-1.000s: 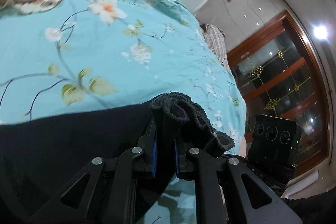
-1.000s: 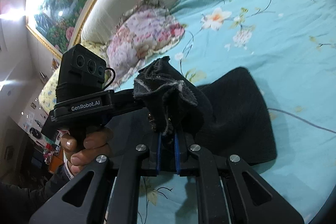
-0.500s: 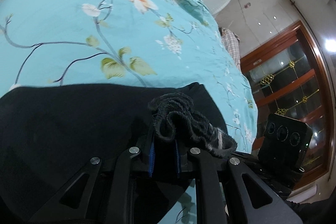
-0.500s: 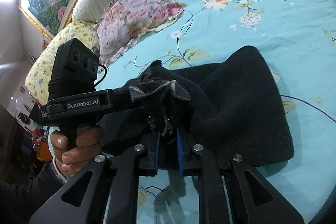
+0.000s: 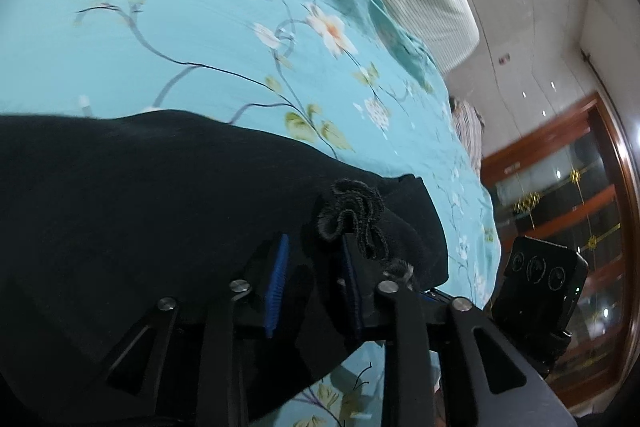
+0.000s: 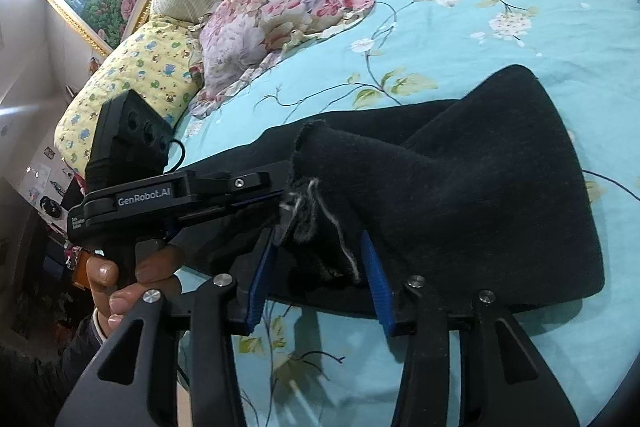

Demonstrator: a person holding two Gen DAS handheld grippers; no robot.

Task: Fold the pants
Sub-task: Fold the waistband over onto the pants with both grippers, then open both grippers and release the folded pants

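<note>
1. I count one pair of black pants point(image 6: 480, 187), folded on the floral bedsheet point(image 6: 500, 39).
2. My two grippers: the left gripper point(image 5: 314, 267) and right gripper point(image 6: 316, 267) have just been opening, jaws apart, bunched cloth loose between the pads.
3. Two pillows point(image 6: 280, 3) lie near the headboard.

Readable marking: "GenRobot.AI", white lettering on black body of left tongs point(image 6: 280, 205) (right wrist view). Smaller white print beside it on the same body: too small to read. No other legible text.
</note>
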